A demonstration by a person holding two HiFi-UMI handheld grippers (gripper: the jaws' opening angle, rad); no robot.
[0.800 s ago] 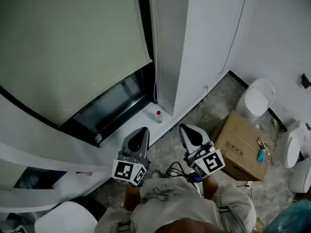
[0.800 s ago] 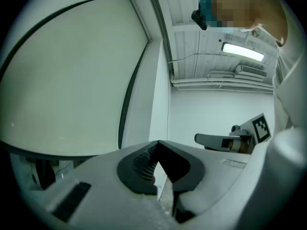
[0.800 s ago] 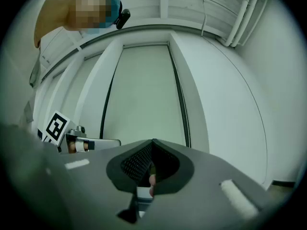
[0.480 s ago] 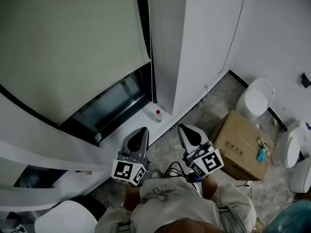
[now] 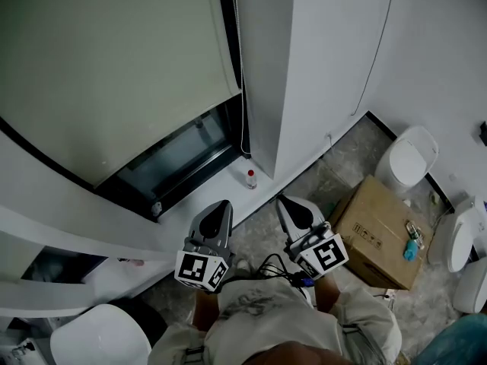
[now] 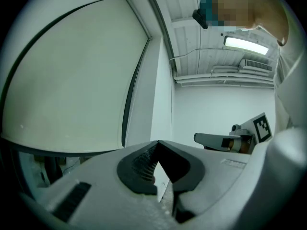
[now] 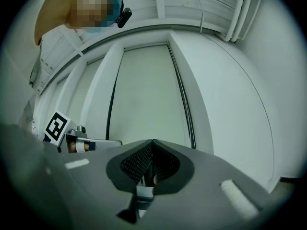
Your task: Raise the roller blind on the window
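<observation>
The left gripper [image 5: 222, 207] and right gripper [image 5: 289, 204] are both closed and empty, side by side. Ahead, the roller blind [image 5: 106, 67] covers all but a low strip of window glass [image 5: 183, 154]. Its cord [image 5: 242, 97] hangs at the right edge.

cardboard box [image 5: 384, 230]: on floor | blue item [image 5: 412, 249]: atop box | small bottle [image 5: 251, 179]: upright by wall | toilet [image 5: 411, 158]: near box
</observation>
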